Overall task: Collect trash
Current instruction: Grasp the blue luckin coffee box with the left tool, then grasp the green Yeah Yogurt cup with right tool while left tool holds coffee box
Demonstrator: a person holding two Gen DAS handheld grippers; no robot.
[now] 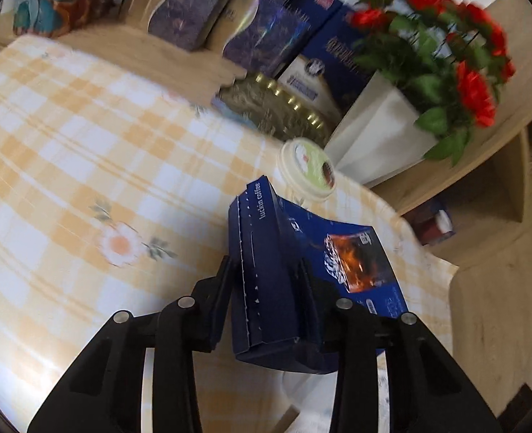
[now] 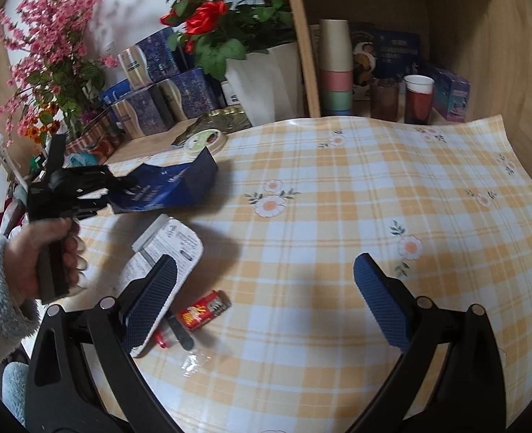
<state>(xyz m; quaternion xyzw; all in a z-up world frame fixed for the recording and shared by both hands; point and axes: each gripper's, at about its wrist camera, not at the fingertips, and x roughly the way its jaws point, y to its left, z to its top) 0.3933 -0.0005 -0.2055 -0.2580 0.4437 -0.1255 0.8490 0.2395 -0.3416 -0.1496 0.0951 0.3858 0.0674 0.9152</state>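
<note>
A blue Luckin Coffee box (image 1: 266,270) is clamped by the left gripper (image 1: 266,281) above the checked tablecloth (image 1: 67,151); the right gripper (image 2: 266,288) is spread wide, nothing grasped.

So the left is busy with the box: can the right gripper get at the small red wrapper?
Probably yes. The right gripper is open and empty, and the red wrapper lies on the tablecloth just ahead by its left finger, uncovered; only the white packet sits close beside.

Left gripper (image 1: 266,281) angled downward, jaws closed against both sides of a blue carton (image 1: 276,281), left hand (image 2: 45,256) in fuzzy sleeve wrapped round its handle; right gripper (image 2: 266,281) angled downward, jaws wide apart, nothing between them
</note>
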